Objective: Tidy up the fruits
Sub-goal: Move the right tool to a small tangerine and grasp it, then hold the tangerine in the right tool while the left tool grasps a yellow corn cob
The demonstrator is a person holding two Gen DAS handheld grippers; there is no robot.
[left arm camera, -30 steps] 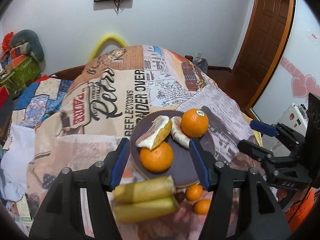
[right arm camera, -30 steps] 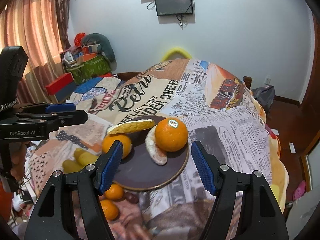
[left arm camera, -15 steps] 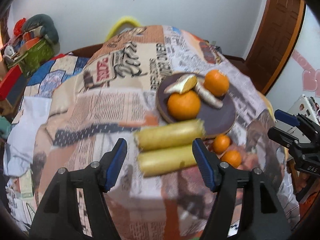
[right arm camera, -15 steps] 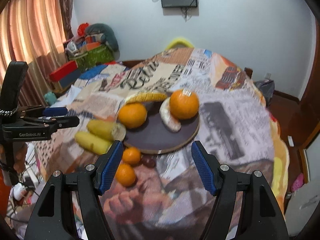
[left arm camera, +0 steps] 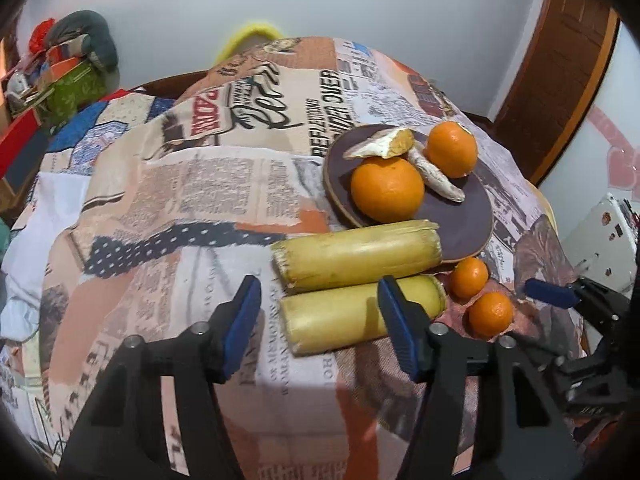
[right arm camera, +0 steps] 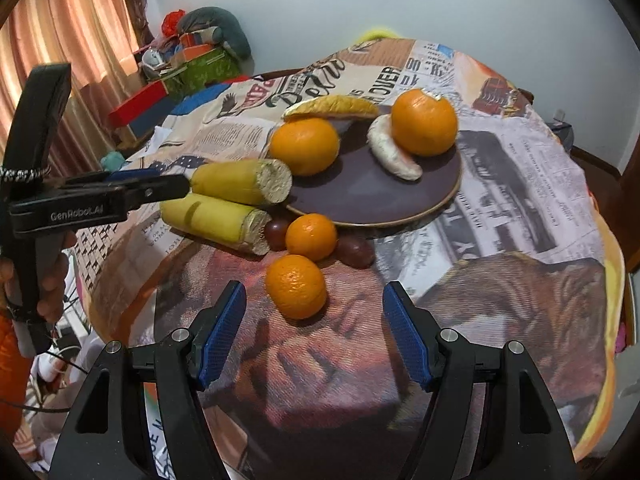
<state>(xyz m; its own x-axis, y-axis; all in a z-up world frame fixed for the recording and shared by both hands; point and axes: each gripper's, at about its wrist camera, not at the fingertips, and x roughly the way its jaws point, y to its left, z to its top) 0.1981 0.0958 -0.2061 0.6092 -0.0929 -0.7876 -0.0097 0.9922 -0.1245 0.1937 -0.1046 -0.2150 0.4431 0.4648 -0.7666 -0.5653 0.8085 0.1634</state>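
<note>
A dark round plate point(left arm camera: 460, 216) point(right arm camera: 360, 196) holds two big oranges point(left arm camera: 387, 188) point(right arm camera: 424, 122) and two peel pieces point(right arm camera: 394, 154). Two yellow sugarcane pieces point(left arm camera: 356, 254) point(right arm camera: 240, 182) lie beside the plate on the printed cloth. Two small tangerines point(left arm camera: 490, 314) point(right arm camera: 296, 286) and two dark grapes point(right arm camera: 354, 250) lie next to them. My left gripper point(left arm camera: 320, 324) is open, its fingers either side of the nearer cane piece, just above it. My right gripper point(right arm camera: 314, 332) is open, just short of the nearest tangerine.
The table is round and cloth-covered, its edge point(right arm camera: 604, 280) dropping off to the right. Boxes and soft toys point(right arm camera: 192, 56) are piled at the back left, by a curtain point(right arm camera: 60, 40). A wooden door point(left arm camera: 568, 60) is at the right.
Both grippers have pulled back from over the plate and dropped lower. The left now frames the nearer cane piece; the right now faces the small tangerines. Both stayed open.
</note>
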